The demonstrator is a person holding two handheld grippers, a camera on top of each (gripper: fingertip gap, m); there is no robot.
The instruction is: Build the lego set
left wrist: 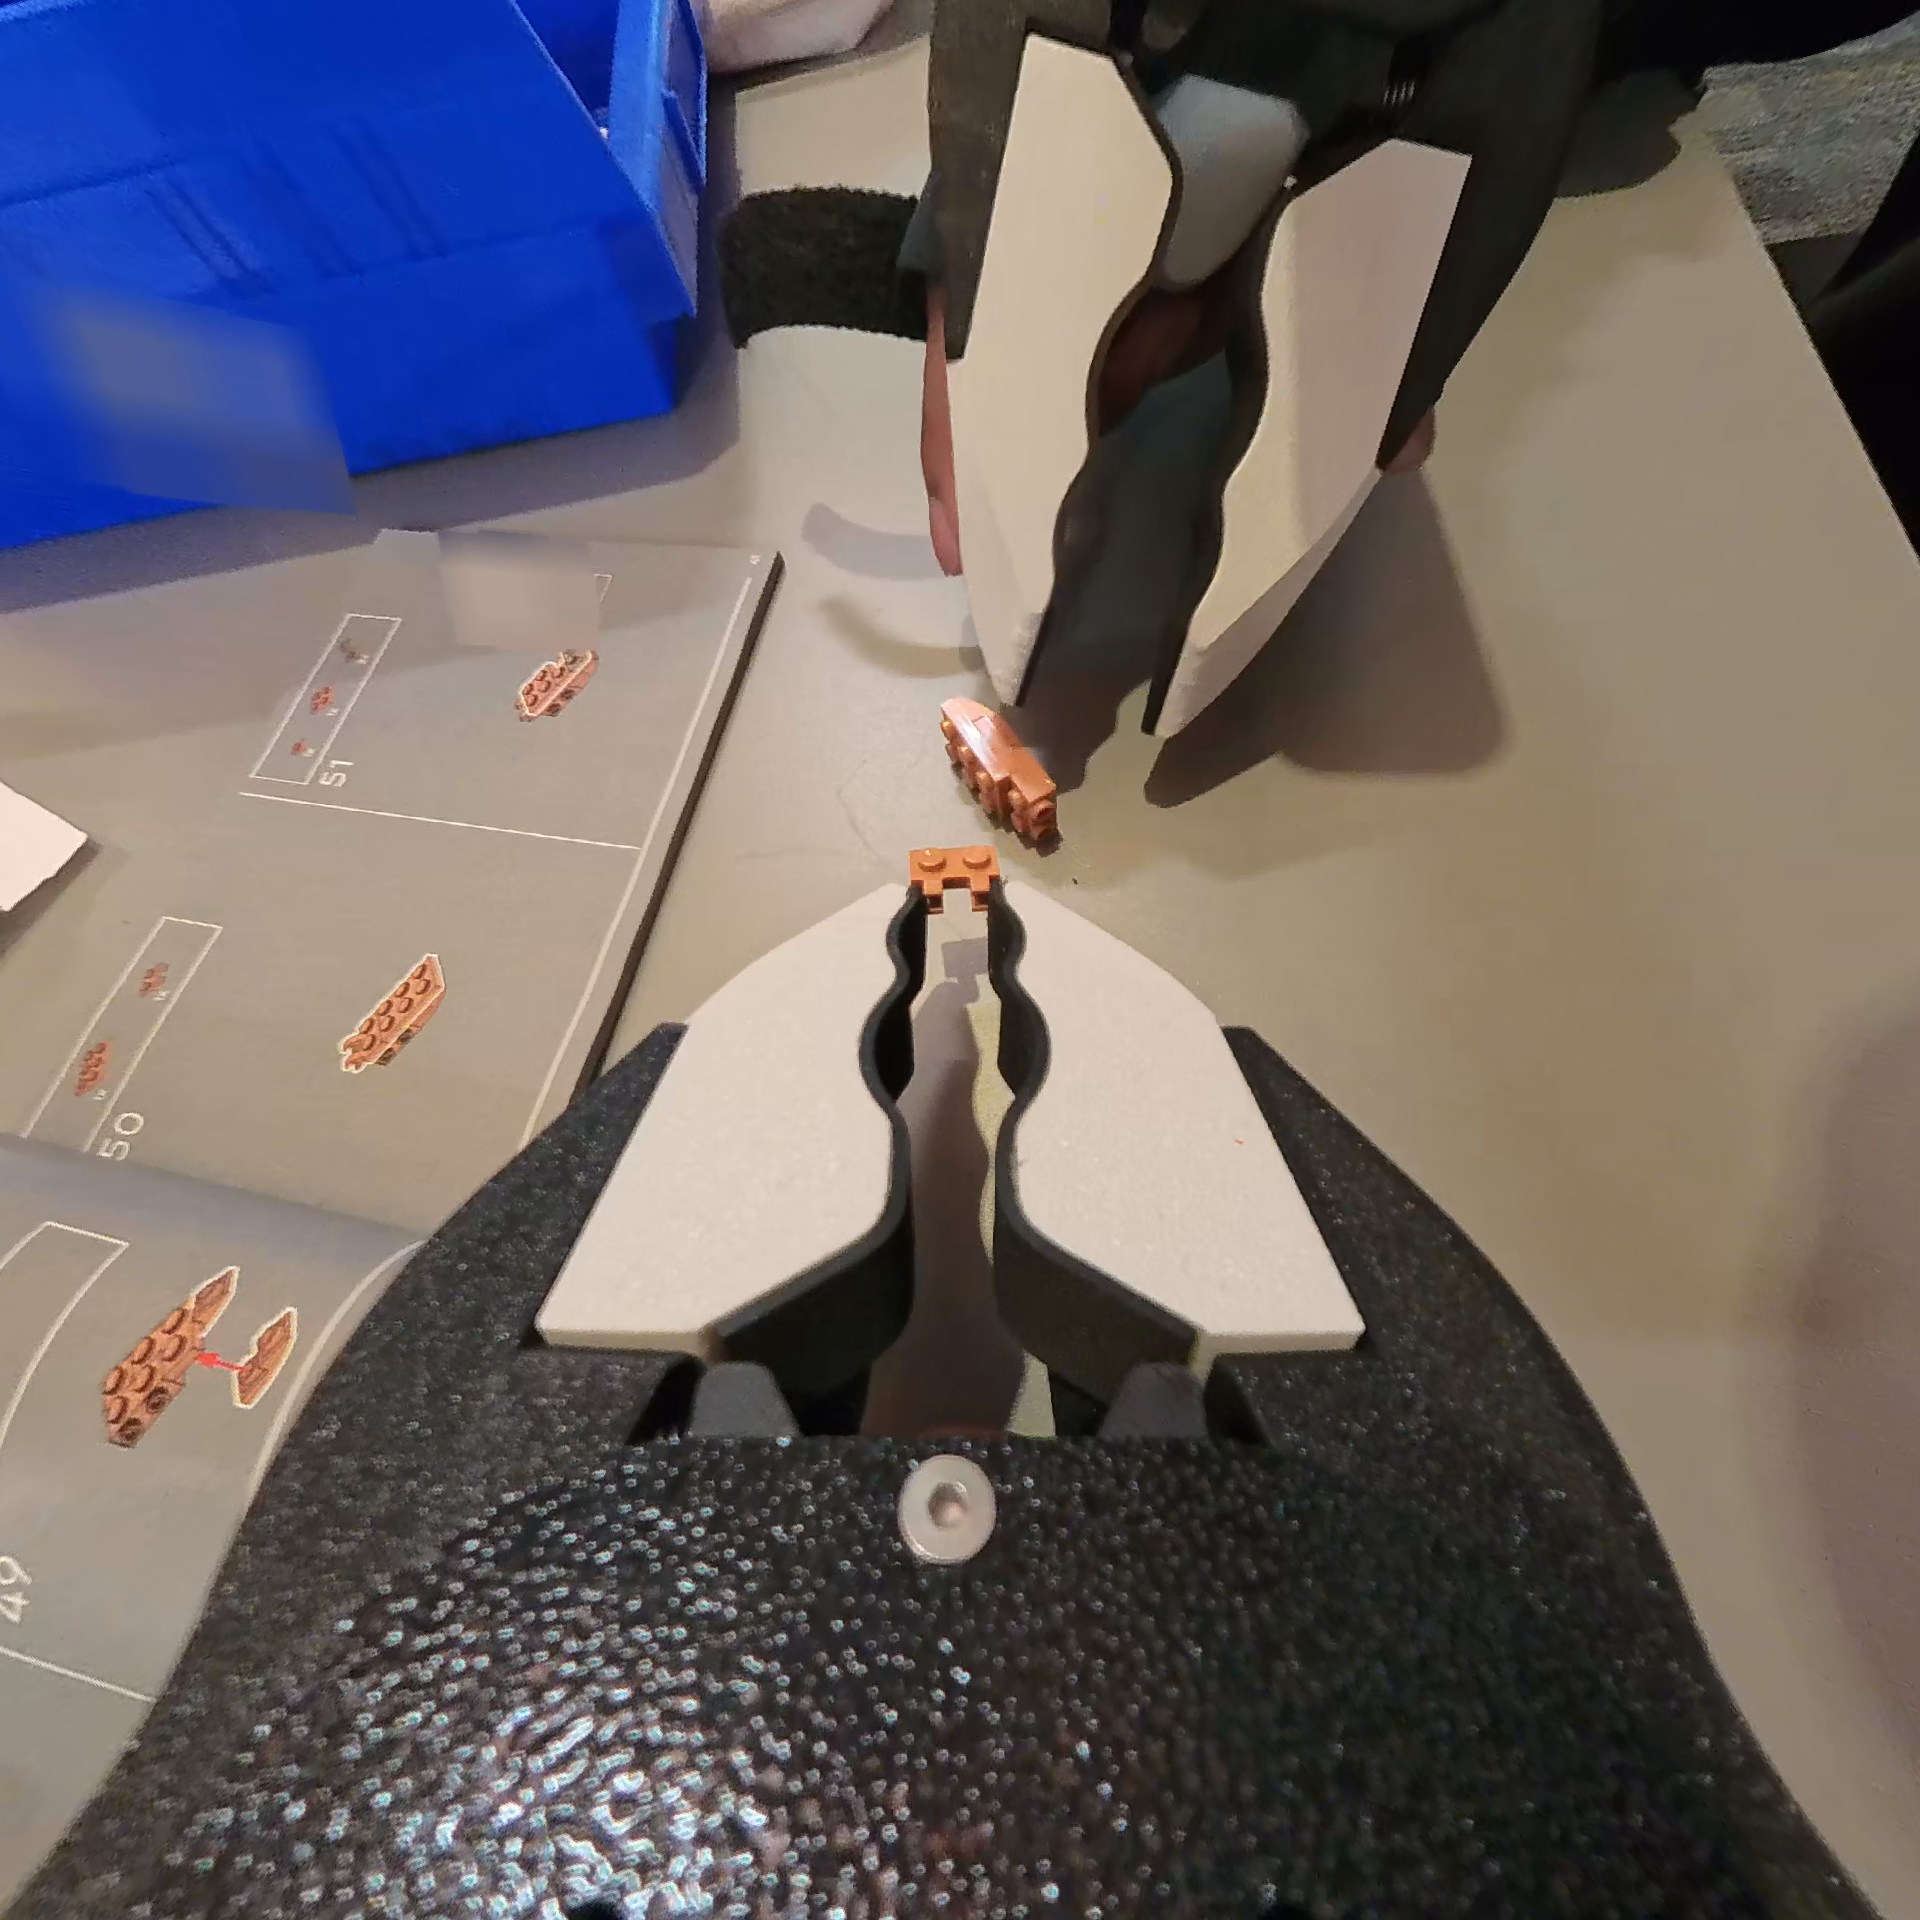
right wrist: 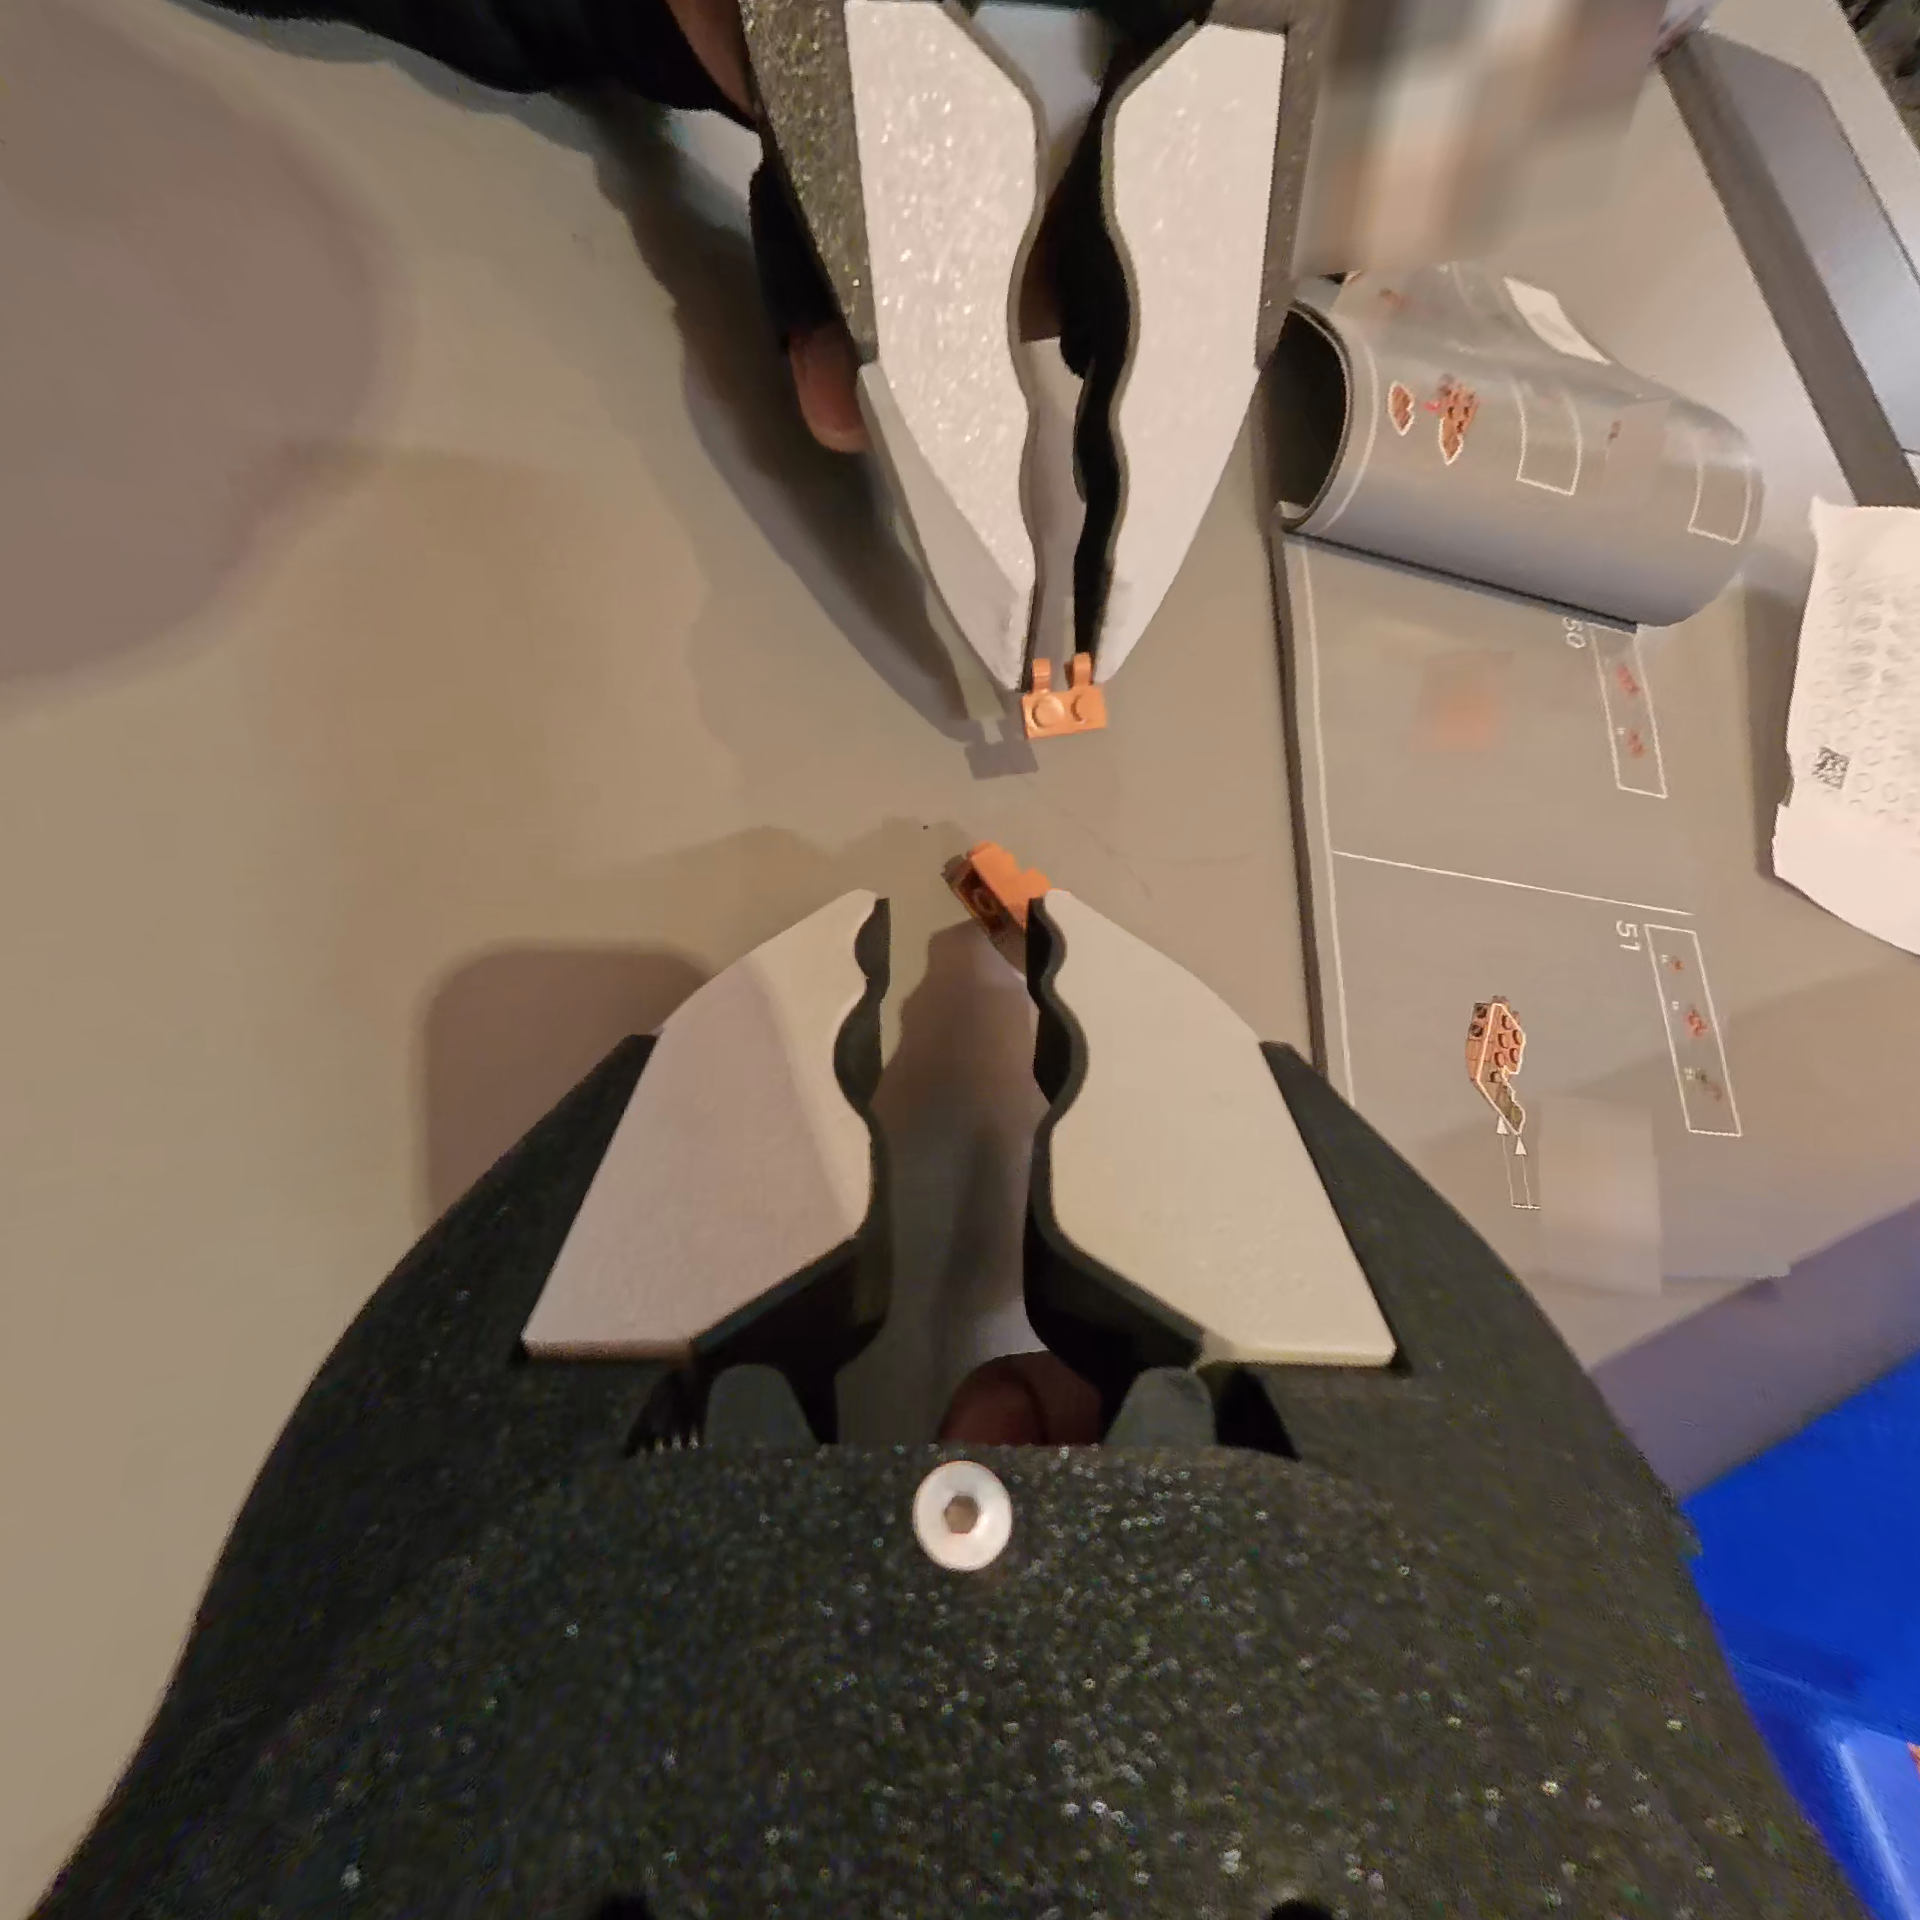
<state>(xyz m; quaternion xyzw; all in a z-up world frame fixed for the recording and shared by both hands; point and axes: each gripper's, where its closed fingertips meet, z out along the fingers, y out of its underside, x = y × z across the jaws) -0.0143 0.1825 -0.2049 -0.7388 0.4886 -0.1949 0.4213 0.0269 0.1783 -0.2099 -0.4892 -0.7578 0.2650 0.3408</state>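
Orange plastic marked both pieces. The left gripper (left wrist: 954,902) was clamped on a small orange clip plate (left wrist: 954,871), both pads pressed on its two prongs, and held it above the grey table (left wrist: 1455,935). At one o'clock from the plate lay a longer orange brick assembly (left wrist: 1000,764), tipped on its side. The right gripper (right wrist: 956,909) stood over that assembly with its jaws apart, its right fingertip (right wrist: 1039,914) touching or just beside it, the other fingertip clear. An open instruction booklet (left wrist: 416,831) lay at nine o'clock, a blue bin (left wrist: 364,260) at eleven.
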